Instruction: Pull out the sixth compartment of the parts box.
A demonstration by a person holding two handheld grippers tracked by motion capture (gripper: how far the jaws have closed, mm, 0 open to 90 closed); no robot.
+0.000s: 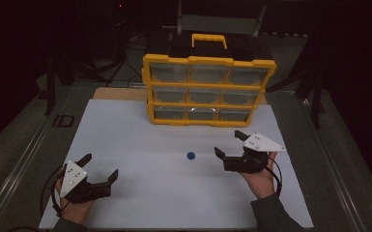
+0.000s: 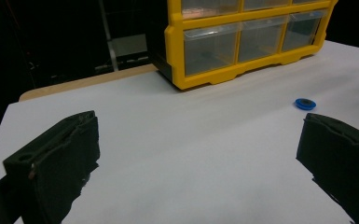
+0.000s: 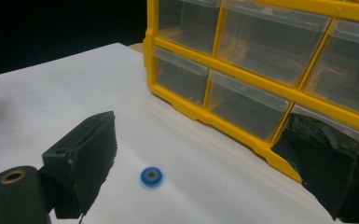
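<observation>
- Dark room around the rig; white sheet (image 1: pixel 140 140) covers the table (image 1: pixel 19 145), a strip of bare wood shows at its far edge near the organizer.
- Yellow drawer organizer (image 1: pixel 207 90) stands upright at the far middle of the sheet, black body behind it, yellow handle on top. Three rows of three clear drawers, all pushed in; contents can't be made out.
- Blue ring (image 1: pixel 191 155), small and flat with a hole in the middle, lies on the sheet in front of the organizer, well apart from it. Nothing touches it.
- Right hand-held gripper (image 1: pixel 229 144): jaws spread wide, holding nothing. Sits just right of the blue ring, near it but apart, pointed left and forward. Grey three-cornered plate on top.
- Right gripper view: blue ring (image 3: pixel 152 176) lies on the sheet between the two black jaws, closer to the left one, slightly blurred. Organizer's lower drawers right behind.
- Left hand-held gripper (image 1: pixel 100 166): jaws also wide apart, empty. At the near left of the sheet, well apart from the ring and the organizer.
- Left gripper view: blue ring (image 2: pixel 305 103) is far off, just above the right jaw; bare sheet between the jaws.
- Both hands hold the grippers from the near edge; a dark sleeve (image 1: pixel 275 215) shows on the right arm.
</observation>
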